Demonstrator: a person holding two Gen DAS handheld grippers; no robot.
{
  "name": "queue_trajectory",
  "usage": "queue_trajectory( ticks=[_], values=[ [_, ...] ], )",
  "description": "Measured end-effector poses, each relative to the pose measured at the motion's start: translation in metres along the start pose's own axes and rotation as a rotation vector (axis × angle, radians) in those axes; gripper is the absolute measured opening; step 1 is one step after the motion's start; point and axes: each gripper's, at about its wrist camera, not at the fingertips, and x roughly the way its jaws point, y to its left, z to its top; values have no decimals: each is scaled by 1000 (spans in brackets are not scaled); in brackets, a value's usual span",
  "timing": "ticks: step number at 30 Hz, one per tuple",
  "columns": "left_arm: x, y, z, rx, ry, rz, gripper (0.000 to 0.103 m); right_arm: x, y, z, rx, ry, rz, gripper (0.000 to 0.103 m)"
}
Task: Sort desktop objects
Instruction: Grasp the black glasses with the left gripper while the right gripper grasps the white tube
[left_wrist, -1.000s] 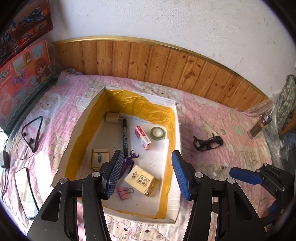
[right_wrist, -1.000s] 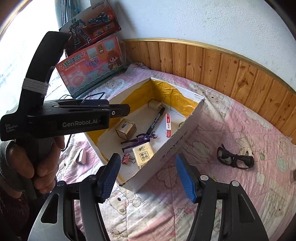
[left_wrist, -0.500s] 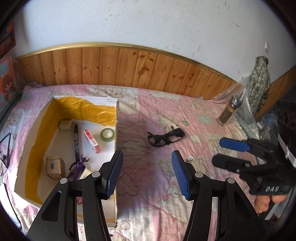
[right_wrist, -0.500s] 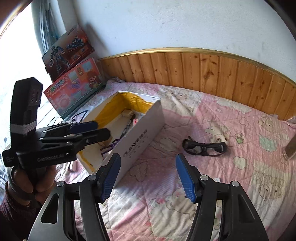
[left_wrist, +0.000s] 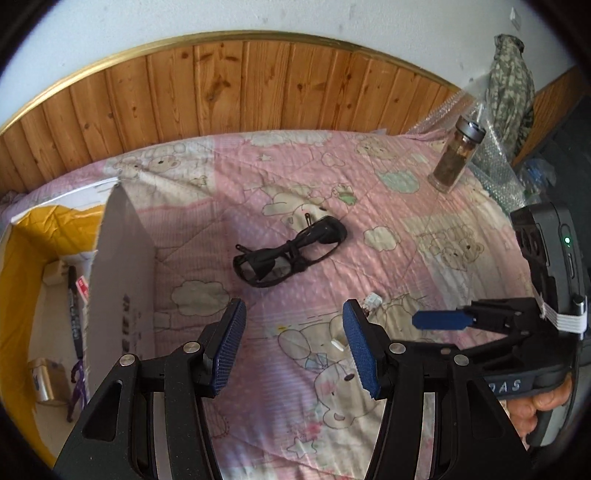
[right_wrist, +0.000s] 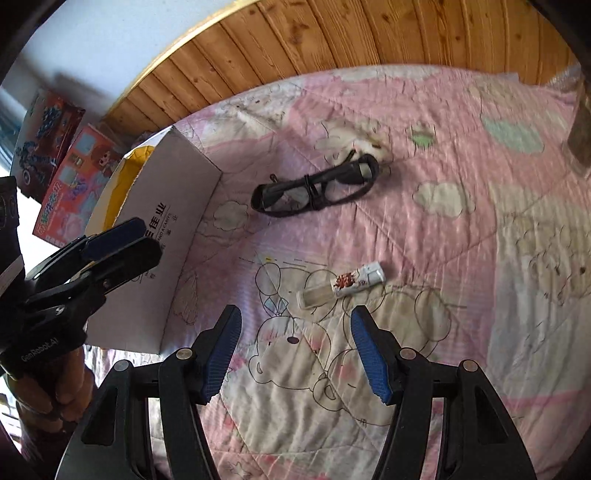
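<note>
Plainly, target: the small tube (right_wrist: 341, 283) with a white cap and red print lies flat on the pink quilt (right_wrist: 424, 236), loose, touching nothing else.
Direction from the fingers: it sits just ahead of the right gripper (right_wrist: 295, 354), between the lines of its two blue pads and a shade toward the right one.
Long axis: it runs left to right across the gap, white cap end to the right and slightly farther off, clear end to the left and nearer.
Right fingers: spread wide and holding nothing.
Nearer hand: the right one, by my judgement; from the left gripper (left_wrist: 293, 349) only a white end of the tube (left_wrist: 371, 300) peeps out past the right pad.
Left fingers: likewise wide apart and empty, hovering above the quilt.
Next thing out: the black glasses (right_wrist: 317, 190) lie folded farther away on the quilt, well apart from the tube, their length also running left to right.
Destination: the white box (right_wrist: 173, 225) with the yellow lining stands to the left, its near wall just beside the left gripper; a black marker (left_wrist: 75, 310) and other small items already lie inside.
Likely need: since the tube lies crosswise, the right hand would probably have to turn so the pads close on its narrow sides.
</note>
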Motion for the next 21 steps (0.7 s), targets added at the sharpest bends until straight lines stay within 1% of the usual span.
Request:
queue_trajectory(
  ticks=[4, 9, 11, 12, 14, 16, 17, 18, 19, 20, 21],
  values=[
    [51, -2, 23, -1, 35, 13, 58, 25, -17, -2, 92, 40, 12, 58],
    [105, -4, 36, 23, 99, 30, 58, 45, -30, 6, 139, 43, -17, 58],
    [122, -4, 38, 26, 121, 40, 58, 54, -30, 8, 130, 54, -24, 58],
    [125, -5, 39, 36, 94, 61, 60, 59, -29, 8, 119, 58, -40, 58],
    [131, -3, 41, 30, 85, 73, 60, 61, -22, 11, 67, 28, -68, 58],
    [137, 3, 42, -20, 107, 30, 59, 64, -15, 13, 15, 12, -98, 58],
    [141, 8, 42, -53, 135, 13, 58, 65, -13, 14, -5, 6, -106, 58],
    [146, 13, 40, -83, 163, 15, 44, 66, -10, 14, -30, 5, -119, 53],
    [146, 14, 38, -88, 149, 28, 36, 67, -7, 15, -65, 7, -149, 41],
    [146, 16, 37, -94, 155, 8, 33, 66, -5, 16, -96, 1, -165, 38],
    [144, 18, 36, -110, 155, -11, 27, 65, -7, 17, -105, 7, -151, 31]
  ],
)
